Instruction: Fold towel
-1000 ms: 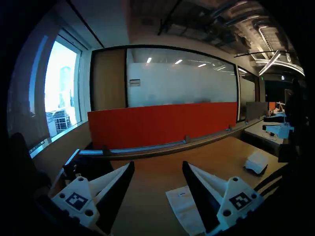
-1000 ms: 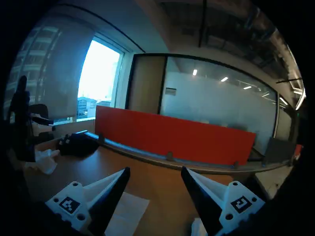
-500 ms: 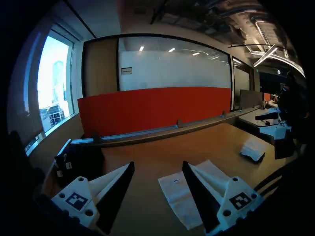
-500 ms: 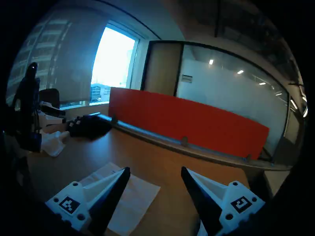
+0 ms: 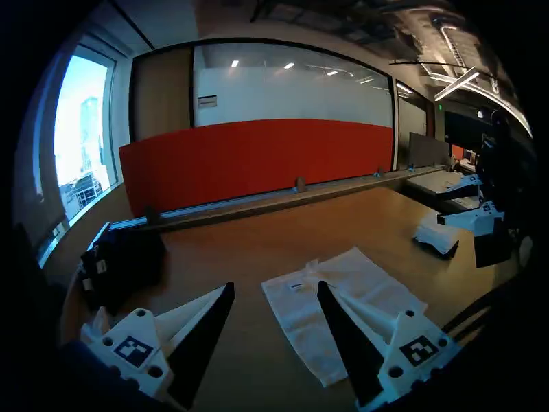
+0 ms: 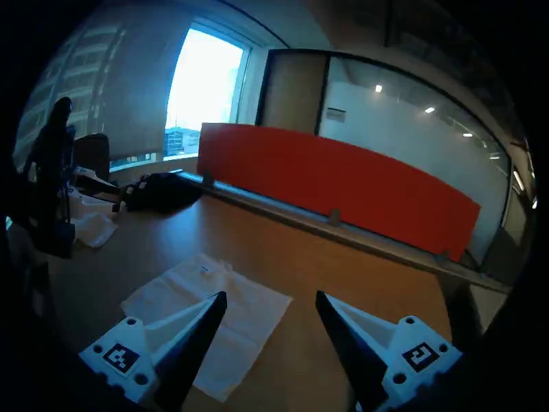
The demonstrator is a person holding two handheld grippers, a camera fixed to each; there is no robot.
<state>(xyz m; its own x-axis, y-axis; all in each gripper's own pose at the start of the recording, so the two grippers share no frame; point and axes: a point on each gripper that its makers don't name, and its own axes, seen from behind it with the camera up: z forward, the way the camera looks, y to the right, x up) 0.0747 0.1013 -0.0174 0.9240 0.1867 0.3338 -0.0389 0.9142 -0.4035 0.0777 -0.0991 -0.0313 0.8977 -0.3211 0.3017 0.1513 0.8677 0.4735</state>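
A white towel (image 5: 336, 302) lies spread flat on the wooden desk (image 5: 288, 240), a small label near its far edge. In the left gripper view my left gripper (image 5: 274, 302) hovers open just over the towel's near left part, nothing between its fingers. The same towel (image 6: 219, 309) lies ahead and to the left in the right gripper view, where my right gripper (image 6: 271, 305) stands open above its right edge. The other gripper (image 5: 473, 220), held by a person, shows at the far right of the left gripper view.
A black bag (image 5: 120, 264) sits at the desk's left end, also seen as a black bag (image 6: 161, 192) in the right gripper view. A folded white cloth (image 5: 436, 237) lies at the right. A red partition (image 5: 261, 154) runs along the desk's back edge.
Both cameras have tilted down toward the desk. The towel has come more fully into view under both grippers. Both grippers stay open.
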